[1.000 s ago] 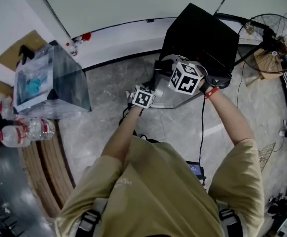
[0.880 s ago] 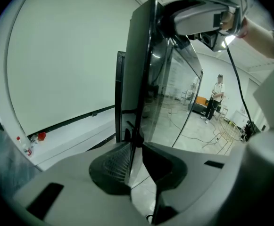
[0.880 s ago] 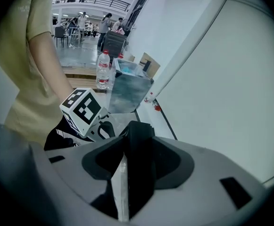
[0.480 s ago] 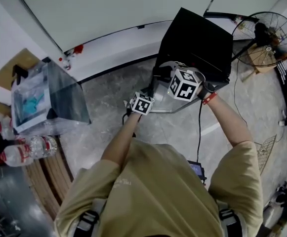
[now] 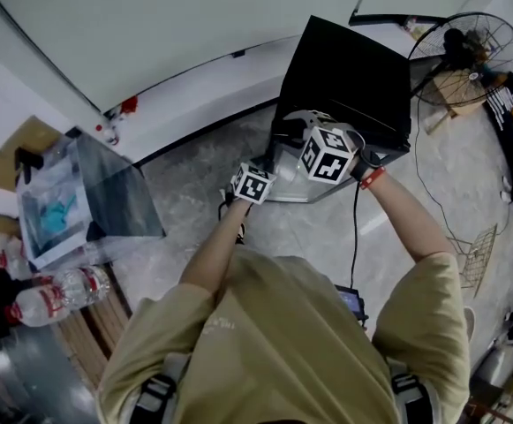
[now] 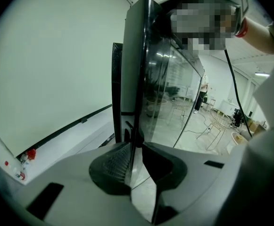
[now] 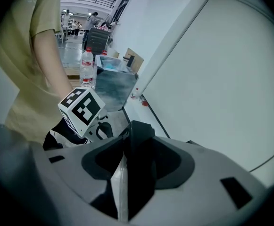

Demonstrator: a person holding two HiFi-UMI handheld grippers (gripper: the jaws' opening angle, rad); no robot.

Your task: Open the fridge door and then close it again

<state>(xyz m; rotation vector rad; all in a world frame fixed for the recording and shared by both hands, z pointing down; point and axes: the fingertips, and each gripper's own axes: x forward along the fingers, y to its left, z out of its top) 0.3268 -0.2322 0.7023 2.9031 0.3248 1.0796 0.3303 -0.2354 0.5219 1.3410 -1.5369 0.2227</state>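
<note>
**Both grippers clamped on the fridge door**

The fridge door (image 6: 144, 55) runs edge-on between the jaws of the left gripper (image 6: 136, 160), which pinch its thin rim. The right gripper (image 7: 127, 161) is pressed onto the door's thicker black corner. The fridge (image 5: 353, 73) stands just ahead of both tools, and its door looks ajar. To swing it well, hold both grips square to the panel and follow the hinge arc. Only the left gripper view shows the glass. Only the head view shows both tools side by side.
</note>
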